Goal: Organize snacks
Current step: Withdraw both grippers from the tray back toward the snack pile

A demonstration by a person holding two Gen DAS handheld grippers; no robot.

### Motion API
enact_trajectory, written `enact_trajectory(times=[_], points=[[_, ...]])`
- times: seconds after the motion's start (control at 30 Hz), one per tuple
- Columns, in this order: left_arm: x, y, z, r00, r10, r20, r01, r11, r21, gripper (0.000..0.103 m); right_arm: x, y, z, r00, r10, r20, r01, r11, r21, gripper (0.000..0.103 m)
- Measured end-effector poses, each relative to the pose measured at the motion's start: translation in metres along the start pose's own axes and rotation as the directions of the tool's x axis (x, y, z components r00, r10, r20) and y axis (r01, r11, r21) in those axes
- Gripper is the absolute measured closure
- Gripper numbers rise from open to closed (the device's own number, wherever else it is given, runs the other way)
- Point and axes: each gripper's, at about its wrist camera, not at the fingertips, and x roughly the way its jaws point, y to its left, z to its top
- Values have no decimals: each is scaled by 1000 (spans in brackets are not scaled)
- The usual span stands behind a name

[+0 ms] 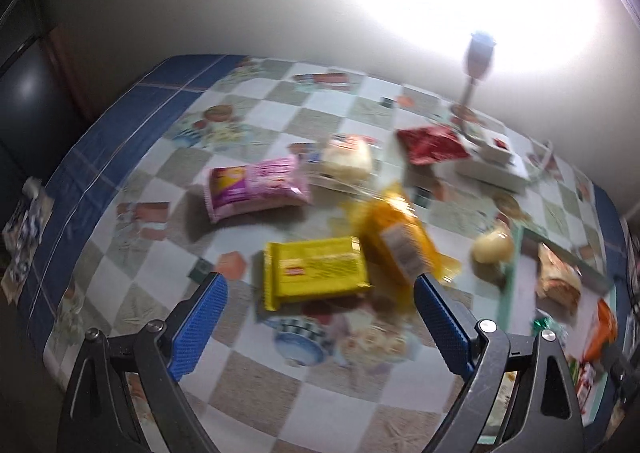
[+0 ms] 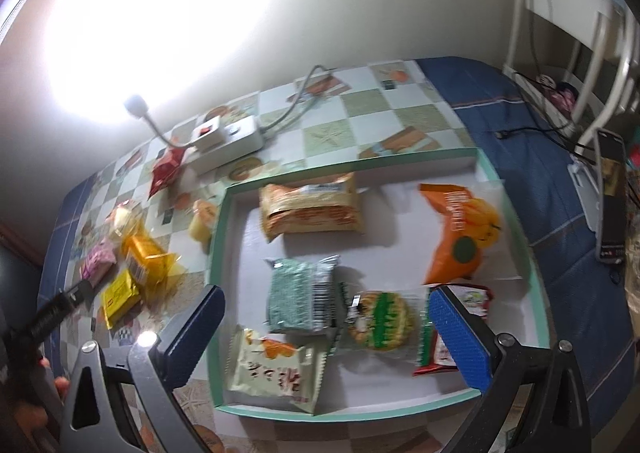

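snacks half sorted, both hand-held grippers empty

snacks lie in two groups on the checked surface (image 1: 280, 405). in my left view i see the left hand-held gripper (image 1: 320, 285) with its jaws wide apart and nothing between them, above a yellow packet (image 1: 316, 273). an orange-yellow packet (image 1: 400, 237) lies just beside it, touching its right end. farther back are a pink packet (image 1: 258, 187), a pale wrapped cake (image 1: 348, 161) and a red packet (image 1: 432, 143) that leans on a white power strip (image 1: 496, 169).

in my right view the right hand-held gripper (image 2: 332, 317) is also spread wide and holds nothing. it hangs over the green-rimmed tray (image 2: 216, 237), where a green packet (image 2: 300, 295), a round biscuit packet (image 2: 378, 321), a cream packet (image 2: 276, 369), a beige packet (image 2: 312, 207) and an orange bag (image 2: 460, 233) already lie. the picture is a little blurred, so i cannot read the labels.
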Motion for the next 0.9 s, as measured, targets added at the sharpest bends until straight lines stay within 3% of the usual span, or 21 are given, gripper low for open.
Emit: enact_trajectory(times=[0.27,0.5,0.9], points=[[12,70,11,999,48,-16,-50,981,-187,9,13,35,-8,999,21,-30,-22,998,-50,0],[21,112,15,997,66,-33,-72,957,-282,9,30,73,-15,996,67,-67,-73,993,-97,0],[49,120,17,998,-7,-70,-15,951,-310,9,56,146,-20,987,143,-74,-157,960,-231,0]])
